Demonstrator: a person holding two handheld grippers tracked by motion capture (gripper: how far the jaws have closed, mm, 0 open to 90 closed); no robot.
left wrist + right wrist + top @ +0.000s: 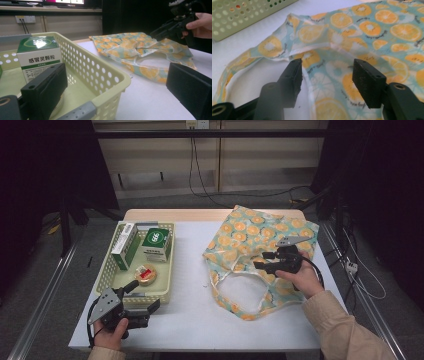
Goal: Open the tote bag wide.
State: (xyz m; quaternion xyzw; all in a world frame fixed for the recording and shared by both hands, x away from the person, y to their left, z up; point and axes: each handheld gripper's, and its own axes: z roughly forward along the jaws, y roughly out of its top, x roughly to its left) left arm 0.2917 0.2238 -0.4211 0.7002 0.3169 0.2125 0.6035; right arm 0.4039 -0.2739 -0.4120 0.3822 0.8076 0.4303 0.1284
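Right gripper (264,260): carried in the person's right hand (300,276) at about 3 o'clock on the table (200,320), jaws parted to a middling gap with nothing pinched between them; in the right gripper view the two black pads (293,78) hover just above the bag's printed cloth, near the hemmed edge of its mouth

Left gripper (142,297): held in the left hand (111,330) at about 7 o'clock, jaws spread wide and empty, straddling the near rim of the basket (107,270)

Orange-slice tote bag (260,245): lies flat and rumpled from the table's centre out to 2 o'clock, mouth turned toward the near edge, a thin handle loop (222,300) curling at about 5 o'clock. Judged light, limp and thin; it would fold and slide on the smooth top rather than hold shape, and a single layer could slip out of a loose pinch. Best purchase is judged to be the doubled hem of the mouth (312,48) or the handle strap, where the cloth is thicker; one rim lifted by each gripper would hold the mouth open

Basket contents, 9 to 10 o'clock: round tape-like disc (146,274) nearest, green-and-white medicine box (156,245) behind it, second slim carton (125,247) to its left

Far side: dark floor and trailing cables (200,175)
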